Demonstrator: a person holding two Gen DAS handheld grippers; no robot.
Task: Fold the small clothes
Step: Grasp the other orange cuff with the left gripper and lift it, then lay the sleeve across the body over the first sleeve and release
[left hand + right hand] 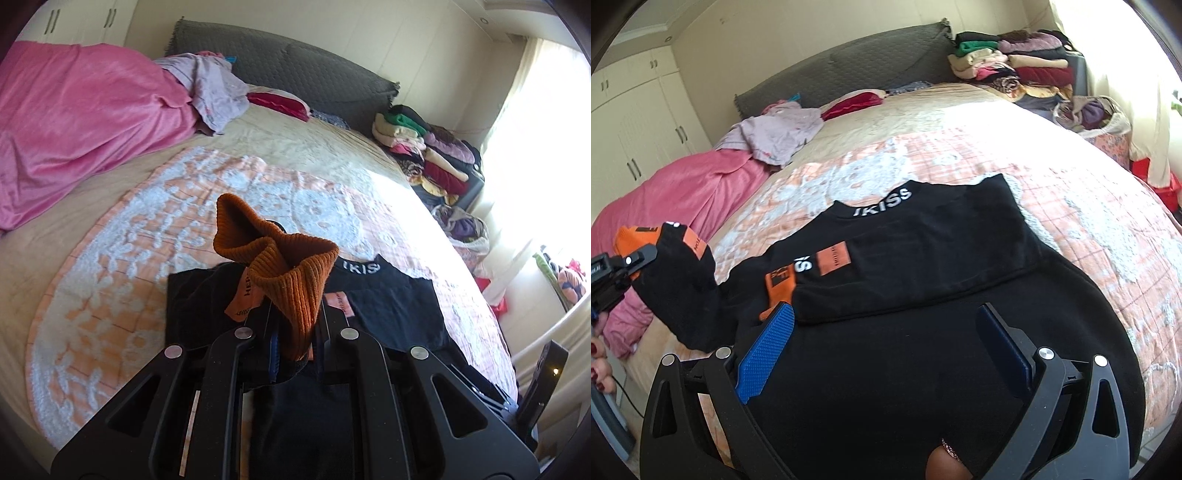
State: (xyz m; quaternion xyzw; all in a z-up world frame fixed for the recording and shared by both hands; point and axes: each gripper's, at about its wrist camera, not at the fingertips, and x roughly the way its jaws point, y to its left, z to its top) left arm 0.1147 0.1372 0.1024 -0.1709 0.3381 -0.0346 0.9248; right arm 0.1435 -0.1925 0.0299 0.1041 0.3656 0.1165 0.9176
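Black sweatshirt (923, 258) lies flat on the bedspread (1071, 206), white "IKISS" lettering at the collar, one orange-cuffed sleeve (779, 291) folded across the chest; right gripper (884, 345) hangs over the lower body of the garment, blue-padded fingers (768, 347) spread wide, nothing between them; left gripper (631, 262) at the left edge grips the other sleeve's orange cuff (628, 238), lifting that sleeve off the bed; pink blanket (690, 192) behind it; lilac garment (775, 136) near the grey headboard (849, 66); stacked clothes (1012, 62) at the far corner.
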